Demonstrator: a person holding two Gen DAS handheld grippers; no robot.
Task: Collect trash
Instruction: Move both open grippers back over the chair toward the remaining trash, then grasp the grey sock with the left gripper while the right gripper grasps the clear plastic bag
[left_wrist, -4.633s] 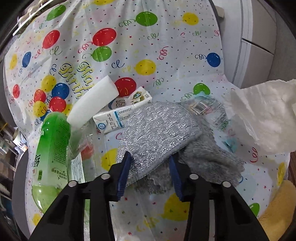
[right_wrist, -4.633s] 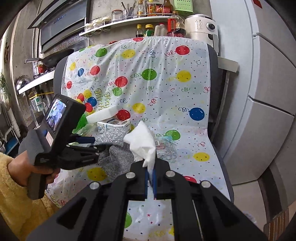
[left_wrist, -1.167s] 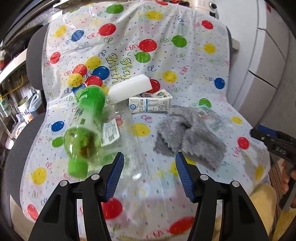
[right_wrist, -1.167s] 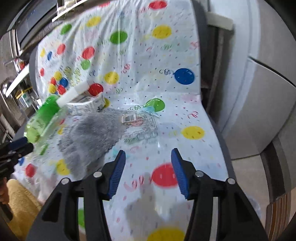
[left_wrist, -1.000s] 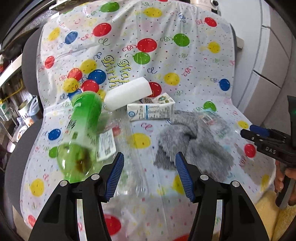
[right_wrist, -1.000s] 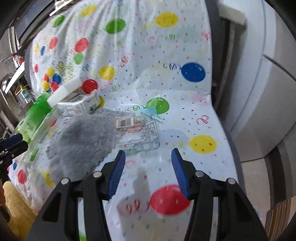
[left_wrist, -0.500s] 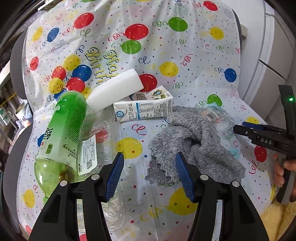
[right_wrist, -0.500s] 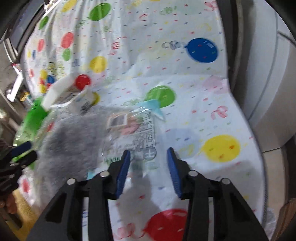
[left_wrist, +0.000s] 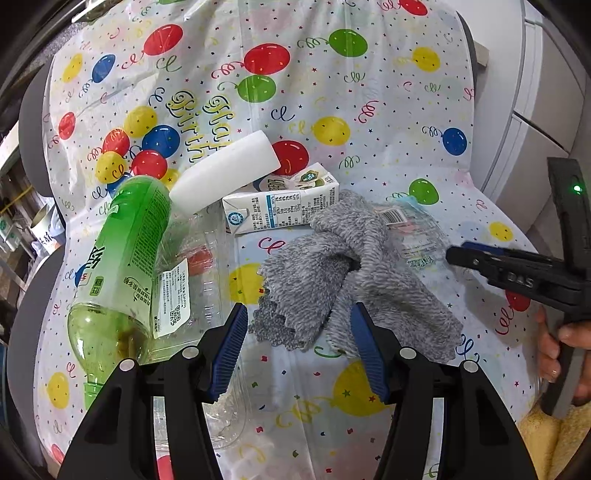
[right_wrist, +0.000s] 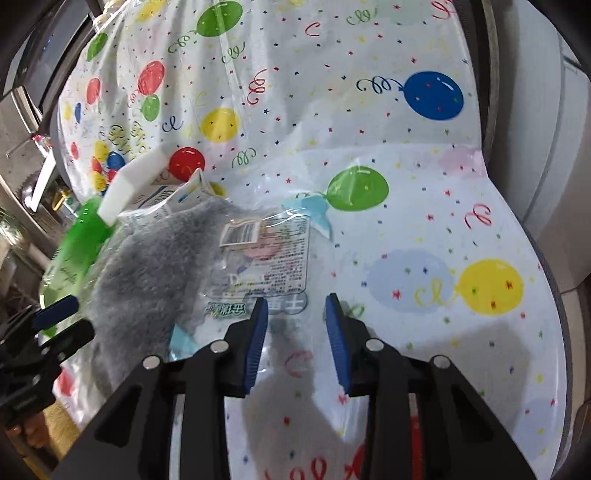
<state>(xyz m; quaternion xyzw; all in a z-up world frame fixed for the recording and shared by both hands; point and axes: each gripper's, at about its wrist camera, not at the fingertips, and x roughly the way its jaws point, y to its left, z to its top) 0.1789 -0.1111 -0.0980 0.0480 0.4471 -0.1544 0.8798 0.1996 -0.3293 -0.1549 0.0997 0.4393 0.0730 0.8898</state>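
Note:
Trash lies on a chair under a balloon-print cover (left_wrist: 369, 74). My left gripper (left_wrist: 297, 328) is open, its tips at the near edge of a grey cloth (left_wrist: 343, 273). A green bottle (left_wrist: 122, 258) and a clear plastic tray (left_wrist: 207, 258) lie to its left; a milk carton (left_wrist: 284, 210) and a white sponge block (left_wrist: 225, 171) lie behind. My right gripper (right_wrist: 295, 314) is open just above the near edge of a clear plastic wrapper (right_wrist: 273, 254) with a barcode label. The wrapper partly overlaps the cloth (right_wrist: 155, 269).
The right gripper and hand show at the right edge of the left wrist view (left_wrist: 517, 273). A grey cabinet (left_wrist: 546, 110) stands to the right of the chair. Kitchen shelves sit at the far left (right_wrist: 33, 177).
Both grippers have moved in closer to the chair. The right gripper dropped toward the clear wrapper and narrowed a little. The left now reaches the cloth's edge. The paper towel and silver cloth seen earlier are gone.

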